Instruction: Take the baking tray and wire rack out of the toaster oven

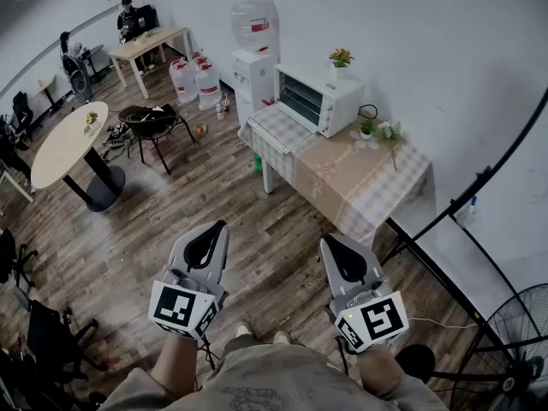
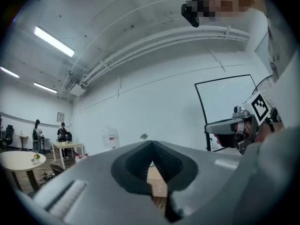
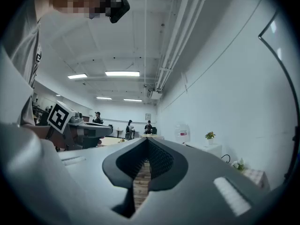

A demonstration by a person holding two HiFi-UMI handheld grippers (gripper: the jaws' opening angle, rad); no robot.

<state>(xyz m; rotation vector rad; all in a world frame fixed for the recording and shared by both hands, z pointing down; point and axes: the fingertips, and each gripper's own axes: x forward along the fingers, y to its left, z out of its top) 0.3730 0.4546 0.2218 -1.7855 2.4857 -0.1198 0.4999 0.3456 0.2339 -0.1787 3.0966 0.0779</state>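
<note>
Your left claw and right claw are pressed together and hold nothing, and the toaster oven, where the tray and rack should be, sits far off at 12 o'clock on the desk, so walk close, then open a claw for its door.

White toaster oven sits shut on checked table; contents indiscernible.

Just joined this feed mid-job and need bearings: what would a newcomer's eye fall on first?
The left gripper and right gripper sit low in the head view, both shut and empty above the wooden floor. Beyond them a white toaster oven, door closed, stands on a checked-cloth table by the wall, a water dispenser to its left.
</note>
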